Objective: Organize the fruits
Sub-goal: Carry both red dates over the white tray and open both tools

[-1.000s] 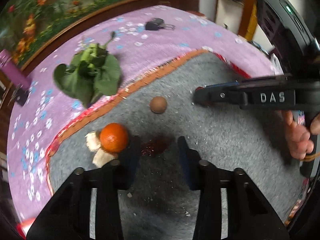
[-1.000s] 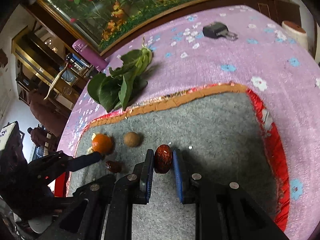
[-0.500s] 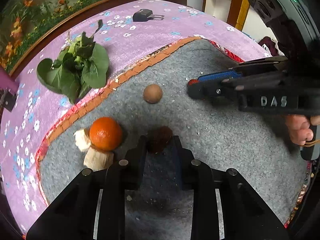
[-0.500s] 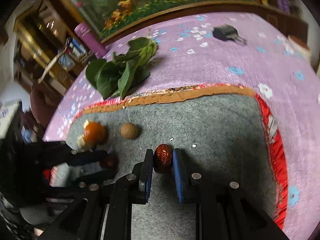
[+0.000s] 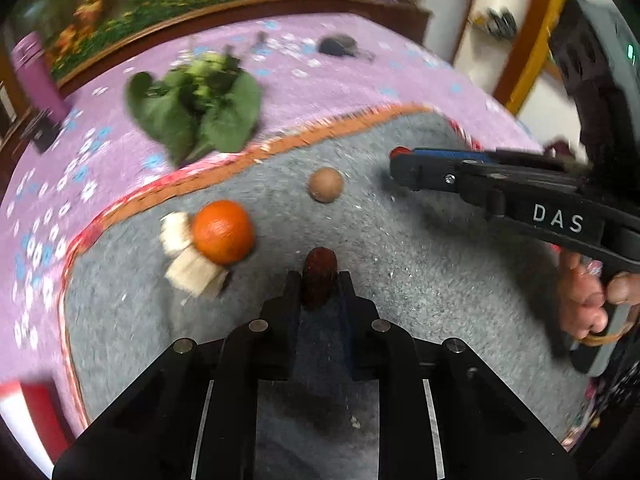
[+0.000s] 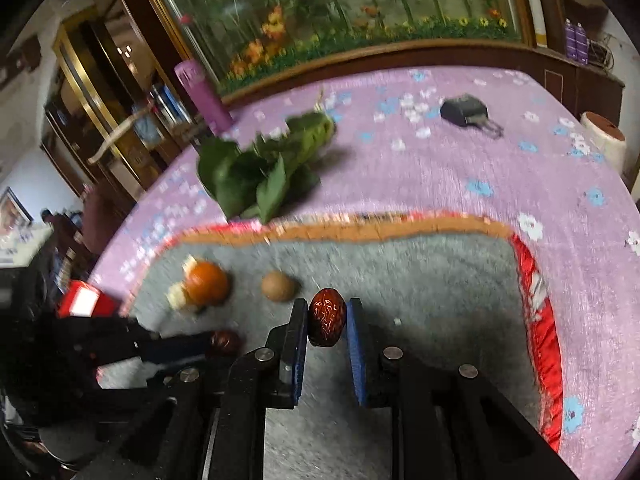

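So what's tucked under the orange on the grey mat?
Pale, cream-coloured chunks poke out from beneath the orange on its left and near side. Whatever lies directly under it is covered.

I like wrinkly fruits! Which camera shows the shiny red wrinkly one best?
The right wrist view: the wrinkled red date sits sharp and close, pinched in the right gripper. The left wrist view shows only a red speck beyond that gripper's tip.

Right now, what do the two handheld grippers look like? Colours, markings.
Both are black plastic two-finger units. The left gripper has silver pivot screws on its linkages. The right gripper has blue pads inside its fingers, the same screws, and white "DAS" lettering on its side. A hand grips its handle; no sleeve visible.
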`<action>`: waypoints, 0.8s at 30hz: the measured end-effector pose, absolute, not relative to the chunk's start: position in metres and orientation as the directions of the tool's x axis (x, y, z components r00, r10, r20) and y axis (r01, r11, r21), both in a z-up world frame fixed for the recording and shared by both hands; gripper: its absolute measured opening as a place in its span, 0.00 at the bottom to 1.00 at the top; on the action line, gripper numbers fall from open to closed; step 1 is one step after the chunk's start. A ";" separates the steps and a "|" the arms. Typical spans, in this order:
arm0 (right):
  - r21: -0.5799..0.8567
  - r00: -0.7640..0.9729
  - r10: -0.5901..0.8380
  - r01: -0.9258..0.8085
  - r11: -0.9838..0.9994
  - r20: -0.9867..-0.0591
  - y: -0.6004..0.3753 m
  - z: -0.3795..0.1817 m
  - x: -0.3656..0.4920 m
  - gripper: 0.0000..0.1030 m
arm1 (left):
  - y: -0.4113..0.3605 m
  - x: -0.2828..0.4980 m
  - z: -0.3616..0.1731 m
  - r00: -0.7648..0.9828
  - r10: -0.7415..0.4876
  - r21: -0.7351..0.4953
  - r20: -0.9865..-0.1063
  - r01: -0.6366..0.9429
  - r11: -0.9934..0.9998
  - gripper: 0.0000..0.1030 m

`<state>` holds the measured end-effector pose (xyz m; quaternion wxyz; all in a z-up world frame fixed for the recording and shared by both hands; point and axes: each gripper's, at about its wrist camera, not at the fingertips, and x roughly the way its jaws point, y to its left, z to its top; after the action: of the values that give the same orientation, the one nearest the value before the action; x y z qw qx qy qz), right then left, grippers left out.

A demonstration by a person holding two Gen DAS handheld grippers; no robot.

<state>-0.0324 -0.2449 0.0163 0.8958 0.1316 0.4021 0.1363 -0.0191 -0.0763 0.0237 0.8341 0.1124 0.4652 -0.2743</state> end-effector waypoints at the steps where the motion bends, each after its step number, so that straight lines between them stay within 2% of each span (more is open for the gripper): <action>1: 0.350 0.654 0.355 -0.144 0.926 -0.668 -0.245 0.019 -0.034 0.18 | -0.067 -0.023 0.029 0.433 -0.368 -0.095 -0.823 0.533 0.841 0.15; 5: 0.340 0.696 0.343 -0.149 0.929 -0.630 -0.243 0.024 -0.037 0.18 | -0.024 -0.049 0.052 0.520 -0.369 -0.138 -0.770 0.428 0.893 0.16; 13: 0.326 0.696 0.372 -0.206 0.923 -0.614 -0.211 0.028 -0.044 0.18 | 0.088 -0.123 0.081 0.685 -0.169 -0.082 -0.708 0.158 0.984 0.16; 18: 0.240 0.637 0.472 -0.419 0.876 -0.609 -0.114 0.049 -0.066 0.18 | 0.161 -0.154 0.083 0.718 -0.046 -0.064 -0.694 0.002 0.998 0.16; 24: 0.273 0.483 0.641 -0.629 0.728 -0.597 0.005 0.063 -0.080 0.18 | 0.208 -0.173 0.064 0.703 0.034 -0.057 -0.710 -0.106 0.993 0.16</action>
<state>-0.0799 0.0049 0.0628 0.8610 0.0087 0.3503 0.3687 -0.1728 0.2082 0.0639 0.9217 -0.0467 0.3832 0.0380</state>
